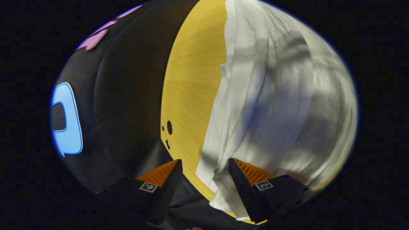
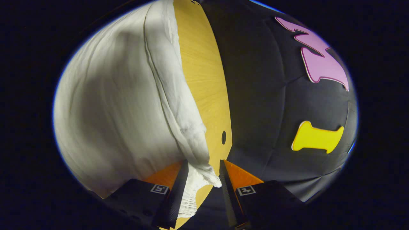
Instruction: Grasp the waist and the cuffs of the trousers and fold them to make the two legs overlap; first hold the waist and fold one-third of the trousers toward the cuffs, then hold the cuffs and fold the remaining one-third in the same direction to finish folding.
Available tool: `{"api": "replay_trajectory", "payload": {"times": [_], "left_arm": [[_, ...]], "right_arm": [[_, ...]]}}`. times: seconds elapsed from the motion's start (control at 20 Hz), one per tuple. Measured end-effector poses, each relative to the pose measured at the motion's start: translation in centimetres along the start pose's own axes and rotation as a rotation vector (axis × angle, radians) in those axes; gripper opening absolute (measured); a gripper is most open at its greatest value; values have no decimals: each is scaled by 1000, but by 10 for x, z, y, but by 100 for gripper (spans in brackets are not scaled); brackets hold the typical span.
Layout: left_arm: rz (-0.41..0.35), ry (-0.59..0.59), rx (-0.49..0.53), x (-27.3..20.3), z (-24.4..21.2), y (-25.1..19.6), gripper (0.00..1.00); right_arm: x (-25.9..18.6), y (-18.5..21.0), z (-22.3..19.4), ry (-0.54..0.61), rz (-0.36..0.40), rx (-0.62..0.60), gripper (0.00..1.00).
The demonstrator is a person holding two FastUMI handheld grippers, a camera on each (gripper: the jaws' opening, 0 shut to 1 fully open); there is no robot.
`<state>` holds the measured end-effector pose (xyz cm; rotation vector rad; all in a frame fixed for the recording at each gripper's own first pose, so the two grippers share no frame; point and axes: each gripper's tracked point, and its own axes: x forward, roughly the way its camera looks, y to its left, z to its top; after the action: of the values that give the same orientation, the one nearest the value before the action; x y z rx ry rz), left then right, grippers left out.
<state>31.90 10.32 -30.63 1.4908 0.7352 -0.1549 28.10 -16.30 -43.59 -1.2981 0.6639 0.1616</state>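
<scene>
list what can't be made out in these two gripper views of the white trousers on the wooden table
- Left gripper view: the white crinkled cloth trousers run off the right edge, so their far end is cut off.
- Left gripper: fingers stand apart around the hem; contact is unclear.
- Right gripper view: the trousers cover the yellow wooden table, hiding what lies beneath.
- Right gripper: waist or cuff, cannot tell.

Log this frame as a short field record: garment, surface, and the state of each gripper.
garment: white trousers, wrinkled, spread on the table
surface: yellow wooden table, small holes near its edge
left gripper: open, a trouser edge lying between its fingers, not clamped
right gripper: open, a gathered trouser edge between its fingers, not clamped
fold stage: cannot tell from these views
</scene>
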Motion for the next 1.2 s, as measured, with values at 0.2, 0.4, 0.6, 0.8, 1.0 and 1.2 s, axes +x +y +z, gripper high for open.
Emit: {"api": "replay_trajectory", "payload": {"times": [0.2, 0.4, 0.6, 0.8, 1.0, 1.2], "left_arm": [[56, 61, 4, -18, -41, 11, 96], [68, 141, 38, -23, -99, 12, 97], [60, 194, -50, -51, -144, -10, 97], [8, 211, -398, -78, -155, -41, 96], [-25, 135, -733, -102, -123, -51, 95], [-83, 40, -1020, -123, -88, -59, 95]], "right_arm": [[-5, -14, -35, 76, -38, 82, 63], [-38, -19, -85, 181, -48, 301, 63], [-81, 7, -94, 234, 76, 811, 64], [-99, 36, -80, 247, 196, 1291, 69], [-95, 45, -65, 239, 252, 1692, 72], [-93, 53, -70, 293, 252, 1807, 69]]}}
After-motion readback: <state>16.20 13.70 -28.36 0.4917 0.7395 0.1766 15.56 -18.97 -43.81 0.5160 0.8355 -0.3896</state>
